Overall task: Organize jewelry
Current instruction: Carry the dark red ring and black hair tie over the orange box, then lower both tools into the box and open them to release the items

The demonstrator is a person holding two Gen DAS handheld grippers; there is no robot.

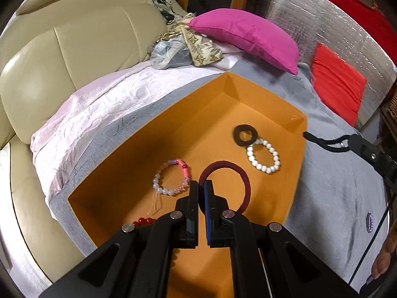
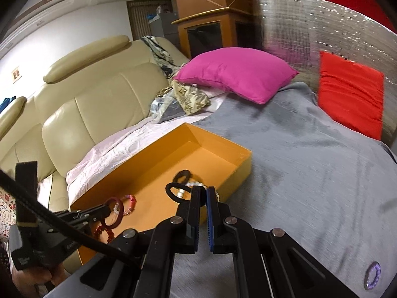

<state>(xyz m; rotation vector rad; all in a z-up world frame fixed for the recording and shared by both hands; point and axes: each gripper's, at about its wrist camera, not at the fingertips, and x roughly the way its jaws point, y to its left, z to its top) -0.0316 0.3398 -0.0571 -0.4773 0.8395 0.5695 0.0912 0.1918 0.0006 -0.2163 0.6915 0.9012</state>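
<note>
An orange box (image 1: 295, 159) (image 2: 238, 173) lies on a grey blanket. My left gripper (image 1: 202, 185) is shut on a dark red coiled band (image 1: 238, 173) and holds it over the box; it also shows in the right wrist view (image 2: 114, 213). My right gripper (image 2: 203, 191) is shut on a black hair loop (image 2: 171, 192), held above the box's near edge; the loop shows in the left wrist view (image 1: 322, 144). In the box lie a pink and white bead bracelet (image 1: 172, 177), a white pearl bracelet (image 1: 264, 155), a black ring (image 1: 244, 135) and red beads (image 1: 144, 221).
A purple ring-shaped piece (image 2: 372, 275) (image 1: 369, 222) lies on the grey blanket (image 2: 310, 173) at the right. A magenta pillow (image 1: 248, 34) and a red cushion (image 1: 340, 84) lie behind the box. A beige sofa (image 1: 62, 62) stands to the left.
</note>
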